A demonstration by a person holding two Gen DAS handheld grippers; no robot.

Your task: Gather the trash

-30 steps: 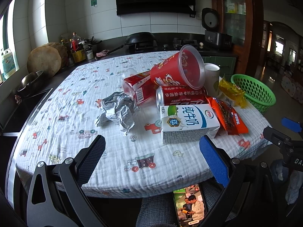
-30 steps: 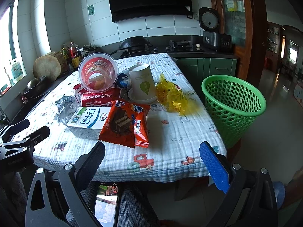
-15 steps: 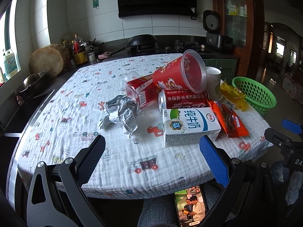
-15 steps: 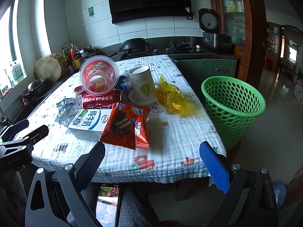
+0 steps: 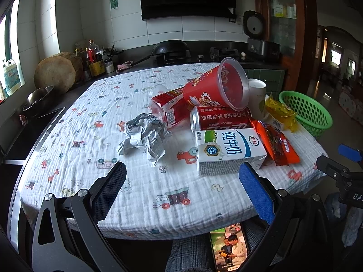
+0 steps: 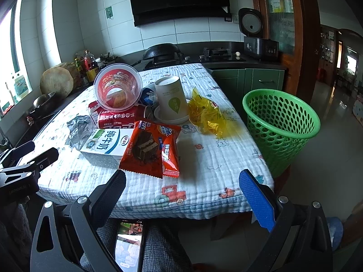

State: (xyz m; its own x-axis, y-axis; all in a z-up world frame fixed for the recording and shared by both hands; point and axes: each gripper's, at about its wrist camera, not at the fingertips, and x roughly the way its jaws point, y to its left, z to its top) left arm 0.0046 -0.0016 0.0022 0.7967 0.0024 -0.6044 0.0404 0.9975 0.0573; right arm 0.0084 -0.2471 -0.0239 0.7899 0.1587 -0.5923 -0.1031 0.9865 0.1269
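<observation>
Trash lies on a patterned tablecloth (image 5: 95, 165): a crumpled grey paper (image 5: 145, 136), a white milk carton (image 5: 229, 150) (image 6: 105, 145), a red can (image 5: 221, 120), a red cup (image 5: 215, 88) (image 6: 118, 89) on its side, orange snack wrappers (image 6: 150, 150), a white paper cup (image 6: 170, 98) upside down and a yellow wrapper (image 6: 207, 113). A green basket (image 6: 280, 124) stands on the floor right of the table. My left gripper (image 5: 181, 190) is open and empty at the table's near edge. My right gripper (image 6: 181, 192) is open and empty, just before the wrappers.
A kitchen counter (image 5: 204, 56) with a wok, stove, bottles and a rice cooker runs behind the table. A sink (image 5: 38, 99) is at the left. A phone (image 6: 128, 244) rests on the person's lap below the table edge.
Both grippers have moved slightly forward toward the table and stay open. The trash has not moved.
</observation>
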